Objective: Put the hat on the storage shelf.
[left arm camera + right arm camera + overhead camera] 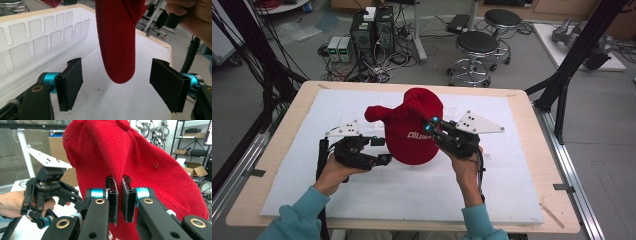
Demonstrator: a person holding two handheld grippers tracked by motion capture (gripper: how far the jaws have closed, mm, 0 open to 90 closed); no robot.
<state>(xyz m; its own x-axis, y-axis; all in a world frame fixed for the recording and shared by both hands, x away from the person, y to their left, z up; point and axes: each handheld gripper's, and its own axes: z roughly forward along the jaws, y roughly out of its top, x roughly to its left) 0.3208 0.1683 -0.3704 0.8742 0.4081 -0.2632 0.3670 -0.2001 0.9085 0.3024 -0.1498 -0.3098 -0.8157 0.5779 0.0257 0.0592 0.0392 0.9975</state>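
A red cap (412, 131) with white lettering hangs above the white mat, its crown toward the far side. My right gripper (430, 126) is shut on a fold of the cap's fabric; the two pads (113, 195) pinch the red cloth (150, 162) between them. My left gripper (380, 150) stands open at the cap's left, low over the mat. In the left gripper view a rounded red part of the cap (117, 45) hangs down between the two spread pads (72, 82) and touches neither. The left gripper (47, 192) and its hand also show at the left of the right gripper view.
A white mat (522, 165) covers most of the wooden table (277, 150). A clear slotted plastic rack (37, 37) lies on the mat left of my left gripper in its view. Stools (477, 45), computer boxes (372, 30) and black frame struts (572, 55) stand beyond the table.
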